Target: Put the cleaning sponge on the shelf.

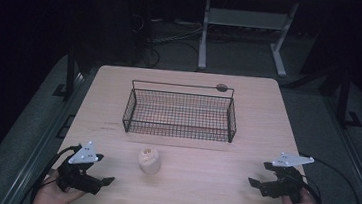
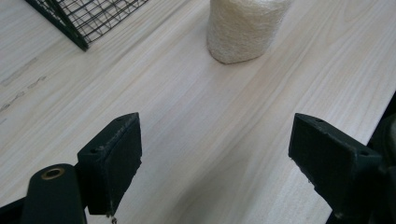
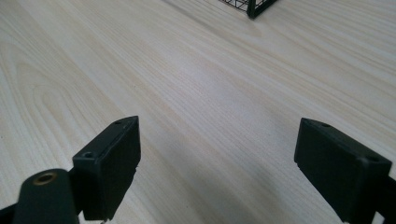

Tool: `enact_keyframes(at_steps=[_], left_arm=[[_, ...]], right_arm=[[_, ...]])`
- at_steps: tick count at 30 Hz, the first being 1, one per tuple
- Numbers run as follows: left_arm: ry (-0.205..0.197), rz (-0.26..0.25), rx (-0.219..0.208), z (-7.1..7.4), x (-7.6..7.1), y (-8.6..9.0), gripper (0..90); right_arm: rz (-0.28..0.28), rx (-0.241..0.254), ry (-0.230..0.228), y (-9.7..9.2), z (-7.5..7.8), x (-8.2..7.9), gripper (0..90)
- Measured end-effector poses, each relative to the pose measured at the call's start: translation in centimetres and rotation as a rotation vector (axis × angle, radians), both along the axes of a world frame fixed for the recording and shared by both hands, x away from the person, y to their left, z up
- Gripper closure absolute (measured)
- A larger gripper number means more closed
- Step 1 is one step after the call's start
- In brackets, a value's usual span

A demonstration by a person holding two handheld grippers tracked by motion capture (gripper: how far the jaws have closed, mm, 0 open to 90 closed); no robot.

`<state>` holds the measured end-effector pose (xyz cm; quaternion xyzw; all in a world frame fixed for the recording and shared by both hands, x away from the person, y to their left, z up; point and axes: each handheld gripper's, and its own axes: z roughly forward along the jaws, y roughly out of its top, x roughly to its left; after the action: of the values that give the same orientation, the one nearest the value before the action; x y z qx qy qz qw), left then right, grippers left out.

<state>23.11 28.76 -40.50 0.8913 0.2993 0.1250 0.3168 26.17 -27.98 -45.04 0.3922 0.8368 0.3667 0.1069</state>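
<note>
You're holding the left claw (image 1: 103, 174) spread and low, lining up on the pale netted roll (image 1: 149, 160) standing upright on the counter (image 1: 201, 184) just in front of the wire basket (image 1: 180, 113), while the right claw (image 1: 258, 179) is sitting spread, well apart.
</note>
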Motion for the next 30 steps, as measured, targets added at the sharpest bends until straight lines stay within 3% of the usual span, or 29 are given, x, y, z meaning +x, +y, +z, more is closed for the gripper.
enact_keyframes(at_steps=[6,11,19,30], left_arm=[[0.024,-0.035,0.029,0.3,0.3,-0.9,16.6],[0.027,-0.047,0.026,0.4,0.6,-1.4,16.6],[0.031,-0.093,0.062,1.2,1.1,-3.2,16.6],[0.047,-0.119,0.096,1.9,1.7,-4.4,16.6]], right_arm=[[0.001,0.001,0.000,0.0,0.0,0.0,14.2],[-0.002,0.004,0.000,-0.1,-0.1,0.0,14.2],[0.004,0.004,-0.002,-0.1,0.0,0.0,14.2],[0.006,0.000,-0.001,0.0,-0.1,0.0,14.2]])
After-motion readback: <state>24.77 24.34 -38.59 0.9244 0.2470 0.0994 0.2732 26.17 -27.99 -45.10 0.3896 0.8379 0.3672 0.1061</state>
